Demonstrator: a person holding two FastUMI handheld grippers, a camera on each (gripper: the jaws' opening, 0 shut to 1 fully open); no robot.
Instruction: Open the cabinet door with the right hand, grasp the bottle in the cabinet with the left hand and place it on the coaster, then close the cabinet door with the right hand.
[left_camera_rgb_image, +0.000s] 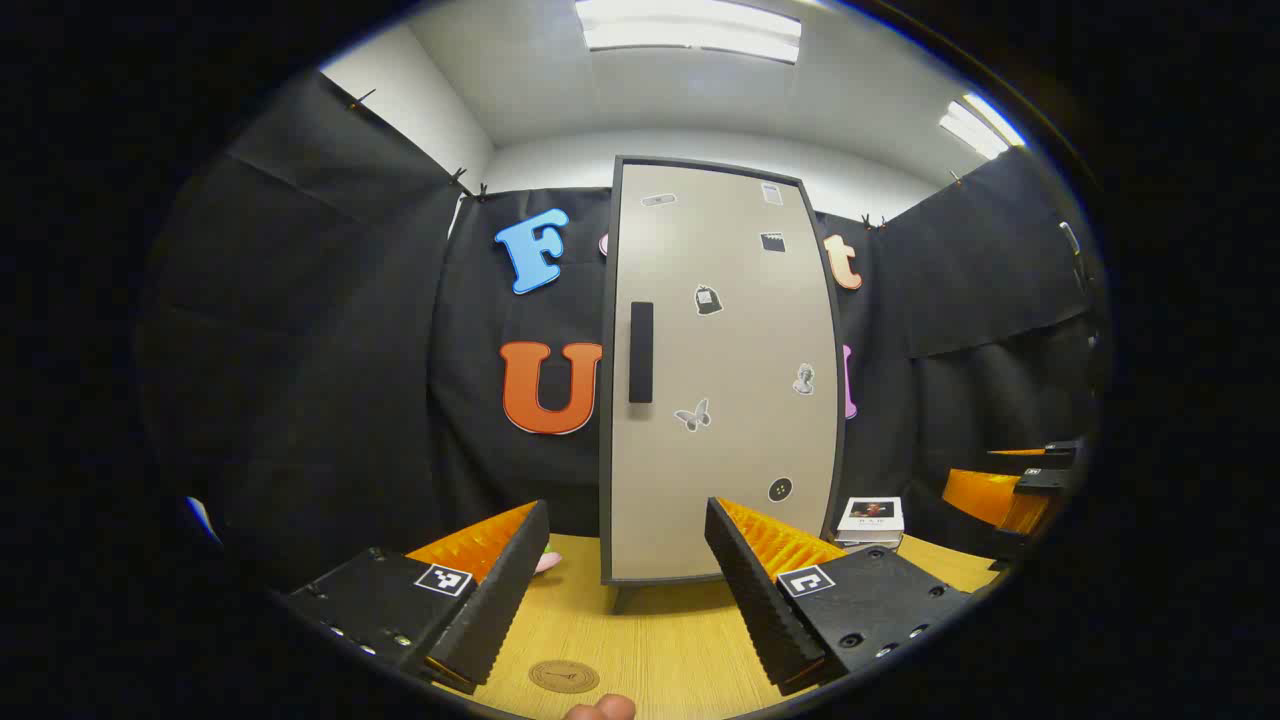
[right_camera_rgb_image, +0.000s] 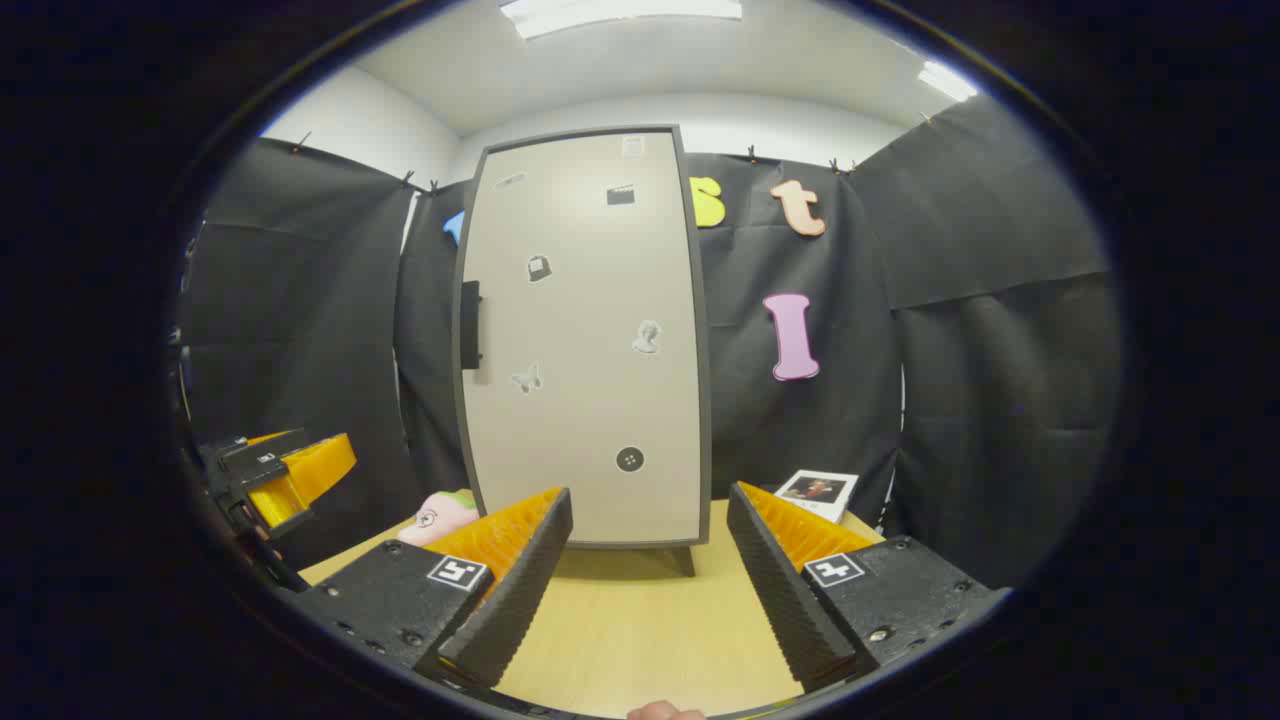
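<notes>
The cabinet (left_camera_rgb_image: 720, 370) stands upright on the wooden counter (left_camera_rgb_image: 660, 640), its pale door (left_camera_rgb_image: 735, 400) shut flush in a dark frame and dotted with small stickers; the bottle is behind that shut door and cannot be seen. A dark vertical handle (left_camera_rgb_image: 641, 352) sits near the door's left edge, about halfway up. In the left gripper view the left tool (left_camera_rgb_image: 625, 585) is in front of the cabinet, its two fingers spread wide apart with nothing between them, the door's lower part and the bare counter showing in the gap. The round coaster (left_camera_rgb_image: 564, 676) lies flat on the counter in front of the cabinet, close to the camera and between the fingers, nothing standing on it. To the right of the cabinet, beside its foot, a small stack of books (left_camera_rgb_image: 870, 522) rests on the counter, and farther right at the edge of that view the other tool shows. In the right gripper view the right tool (right_camera_rgb_image: 650, 570) also faces the cabinet from in front, fingers wide apart and holding nothing, well apart from the handle (right_camera_rgb_image: 470, 325). Left of the cabinet's base a pink soft toy (right_camera_rgb_image: 437, 516) lies on the counter, partly hidden behind the right tool's finger. Right of the cabinet, the books (right_camera_rgb_image: 820, 493) show again.
</notes>
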